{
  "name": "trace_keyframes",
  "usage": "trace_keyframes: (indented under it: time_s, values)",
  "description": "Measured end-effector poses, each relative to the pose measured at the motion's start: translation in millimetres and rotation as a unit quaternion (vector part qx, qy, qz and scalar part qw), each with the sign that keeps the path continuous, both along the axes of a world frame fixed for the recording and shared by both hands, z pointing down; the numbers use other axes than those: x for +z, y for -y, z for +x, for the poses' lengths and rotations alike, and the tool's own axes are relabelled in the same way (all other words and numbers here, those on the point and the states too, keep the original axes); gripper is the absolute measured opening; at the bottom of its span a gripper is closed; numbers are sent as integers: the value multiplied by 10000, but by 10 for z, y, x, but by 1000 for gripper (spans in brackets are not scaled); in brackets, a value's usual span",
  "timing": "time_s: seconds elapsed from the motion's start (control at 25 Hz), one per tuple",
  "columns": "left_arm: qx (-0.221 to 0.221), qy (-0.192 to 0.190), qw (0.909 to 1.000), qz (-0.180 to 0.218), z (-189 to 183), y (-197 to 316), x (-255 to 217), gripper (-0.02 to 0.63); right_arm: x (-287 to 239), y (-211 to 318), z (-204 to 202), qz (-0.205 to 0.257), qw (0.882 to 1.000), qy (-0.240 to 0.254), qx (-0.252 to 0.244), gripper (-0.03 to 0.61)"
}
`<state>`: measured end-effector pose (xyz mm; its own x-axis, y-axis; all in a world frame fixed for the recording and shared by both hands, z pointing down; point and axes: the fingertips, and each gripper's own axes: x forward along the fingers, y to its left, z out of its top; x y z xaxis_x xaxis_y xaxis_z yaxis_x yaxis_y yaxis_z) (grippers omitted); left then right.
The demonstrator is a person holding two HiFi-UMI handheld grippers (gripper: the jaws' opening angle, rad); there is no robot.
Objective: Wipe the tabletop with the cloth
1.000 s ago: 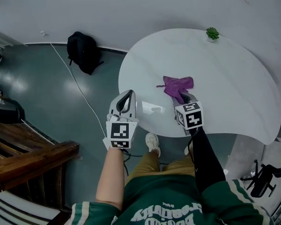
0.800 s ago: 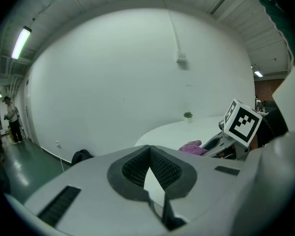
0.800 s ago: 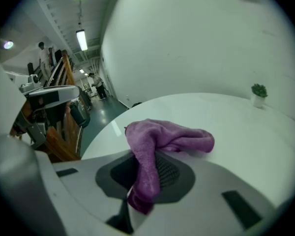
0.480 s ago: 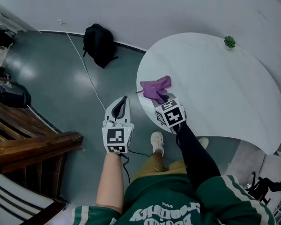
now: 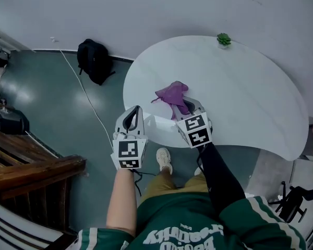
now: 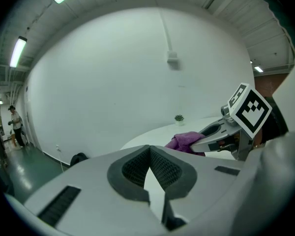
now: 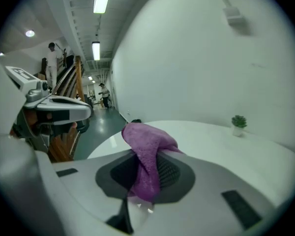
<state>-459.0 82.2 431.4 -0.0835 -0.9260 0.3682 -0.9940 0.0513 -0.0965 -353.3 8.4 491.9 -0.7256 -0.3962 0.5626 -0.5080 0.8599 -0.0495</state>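
Note:
A purple cloth (image 5: 171, 94) lies bunched on the white rounded tabletop (image 5: 250, 92) near its front left edge. My right gripper (image 5: 187, 104) is shut on the cloth's near end. In the right gripper view the cloth (image 7: 147, 141) rises in a fold from between the pads (image 7: 169, 170). My left gripper (image 5: 136, 111) is held just off the table's left front edge, shut with nothing between its pads (image 6: 132, 167). From the left gripper view the cloth (image 6: 184, 140) and the right gripper (image 6: 199, 142) show to the right over the tabletop (image 6: 142, 139).
A small potted plant (image 5: 224, 39) stands at the table's far edge by the white wall. On the floor to the left lie a black backpack (image 5: 95, 60) and a white cable (image 5: 83, 95). Wooden steps (image 5: 31, 171) are at the lower left. The person's shoe (image 5: 163, 159) is under the table edge.
My right gripper dragged the cloth to the table's left edge, then back a little to the right. The left gripper stayed beside the table, shut.

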Motion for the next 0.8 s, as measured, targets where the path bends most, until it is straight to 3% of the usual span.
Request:
trace_keyframes:
  time_s: [0.36, 0.6, 0.8]
  values:
    - [1232, -51, 9918, 341, 2261, 1160, -307, -5, -480, 920, 2499, 507, 9908, 9, 1255, 74]
    - [2380, -253, 9700, 417, 4074, 1790, -235, -5, -544, 1288, 4413, 719, 9690, -212, 2353, 74]
    - [3278, -432, 9428, 423, 5529, 2032, -172, -5, -522, 1288, 5910, 727, 9411, -442, 3272, 74]
